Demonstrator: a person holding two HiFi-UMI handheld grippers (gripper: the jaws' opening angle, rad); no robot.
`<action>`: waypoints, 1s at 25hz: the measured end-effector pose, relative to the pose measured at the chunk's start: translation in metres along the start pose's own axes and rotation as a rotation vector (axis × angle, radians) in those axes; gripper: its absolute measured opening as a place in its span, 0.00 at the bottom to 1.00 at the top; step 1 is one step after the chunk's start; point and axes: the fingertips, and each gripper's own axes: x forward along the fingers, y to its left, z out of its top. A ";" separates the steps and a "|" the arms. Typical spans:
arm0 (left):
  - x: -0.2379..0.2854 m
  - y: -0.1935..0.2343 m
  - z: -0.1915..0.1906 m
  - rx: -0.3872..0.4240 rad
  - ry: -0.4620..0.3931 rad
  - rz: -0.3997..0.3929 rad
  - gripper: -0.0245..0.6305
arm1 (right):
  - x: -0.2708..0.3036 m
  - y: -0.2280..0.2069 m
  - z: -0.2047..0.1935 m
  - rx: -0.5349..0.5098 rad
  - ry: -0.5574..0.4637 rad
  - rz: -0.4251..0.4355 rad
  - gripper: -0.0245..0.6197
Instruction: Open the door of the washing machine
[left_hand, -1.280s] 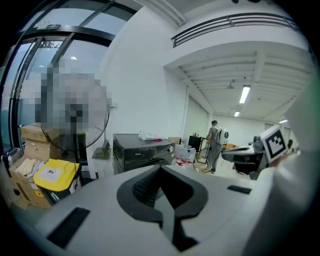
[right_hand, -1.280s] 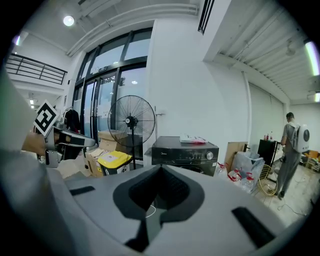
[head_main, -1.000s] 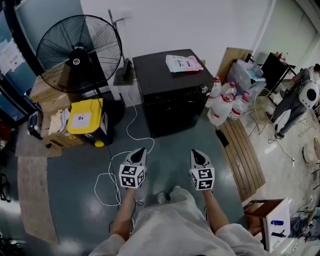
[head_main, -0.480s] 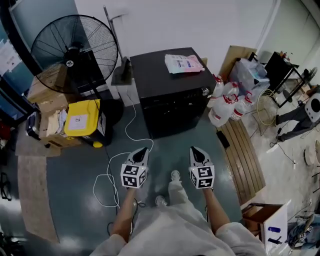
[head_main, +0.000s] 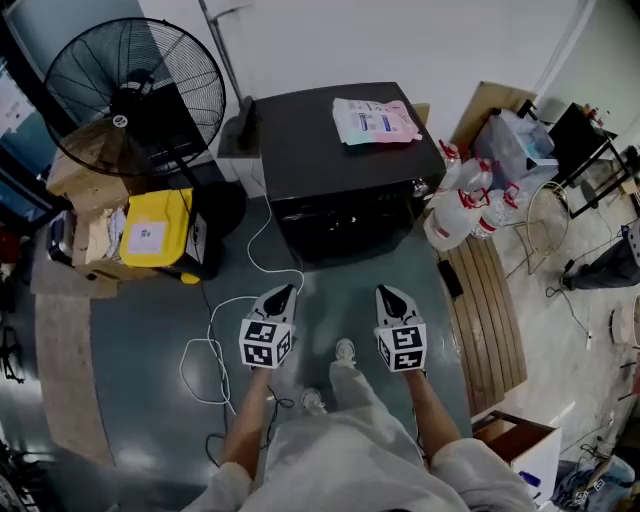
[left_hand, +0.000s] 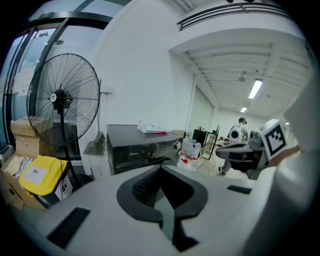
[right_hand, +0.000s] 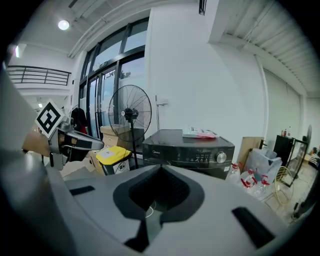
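Black washing machine (head_main: 345, 170) stands upper centre of the head view, against the wall, door closed, well ahead of both grippers. Left gripper (head_main: 278, 297) and right gripper (head_main: 388, 295) both have fingers pressed together, holding nothing. The door is probably rigid, hinged, glossy and slippery, so hook its edge or recess; no handle is visible. Packet (head_main: 373, 122) on top may slide.

We wear pale trousers (head_main: 352, 388) and light shoes (head_main: 345, 350); our left gripper (head_main: 282, 292) and right gripper (head_main: 386, 293) are white with black tips, each carrying a black-and-white marker cube (head_main: 265, 343)
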 end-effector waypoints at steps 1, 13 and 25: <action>0.008 0.003 0.001 -0.005 0.003 0.007 0.05 | 0.008 -0.005 0.000 -0.003 0.003 0.009 0.04; 0.094 0.038 -0.013 -0.041 0.085 0.054 0.05 | 0.103 -0.051 -0.004 0.005 0.031 0.080 0.04; 0.167 0.054 -0.048 -0.080 0.145 0.080 0.05 | 0.163 -0.082 -0.052 0.028 0.081 0.127 0.04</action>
